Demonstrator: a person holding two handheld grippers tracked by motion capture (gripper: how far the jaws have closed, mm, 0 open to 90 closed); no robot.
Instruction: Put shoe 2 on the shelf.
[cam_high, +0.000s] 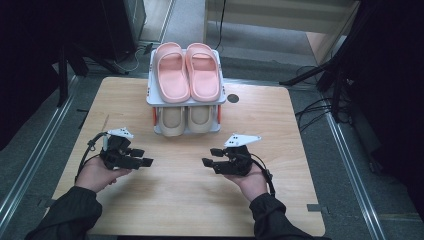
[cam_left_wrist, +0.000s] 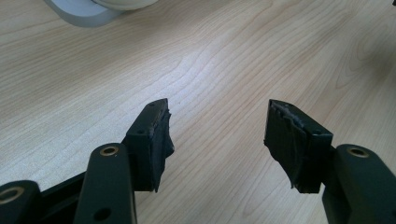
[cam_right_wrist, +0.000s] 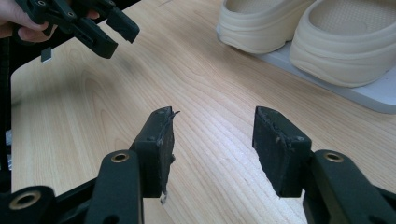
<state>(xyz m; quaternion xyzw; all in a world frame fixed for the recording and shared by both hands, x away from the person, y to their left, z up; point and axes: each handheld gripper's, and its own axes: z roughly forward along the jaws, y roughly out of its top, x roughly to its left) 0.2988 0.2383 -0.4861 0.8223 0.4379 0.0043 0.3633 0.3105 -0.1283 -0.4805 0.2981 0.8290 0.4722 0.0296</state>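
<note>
I hold both tools low over the pale wooden worktop (cam_high: 180, 200), each spread wide with nothing between its pads. From the high view, the left tool (cam_high: 142, 157) and right tool (cam_high: 210, 156) point inward at each other, well apart, in front of a small grey two-tier shoe rack (cam_high: 150, 97) at the far edge. A pair of pink foam slides (cam_high: 186, 72) lies on its top tier, long axes running away from me, toes nearest me. A pair of cream foam slides (cam_high: 186, 119) sits on the lower tier, lying the same way. The right gripper view brings the cream slides' (cam_right_wrist: 308, 28) toes close, resting on the grey base, with my left tool (cam_right_wrist: 100, 28) across the wood. The left gripper view catches a corner of that base (cam_left_wrist: 84, 11) beyond open jaws. I can read no writing anywhere.
</note>
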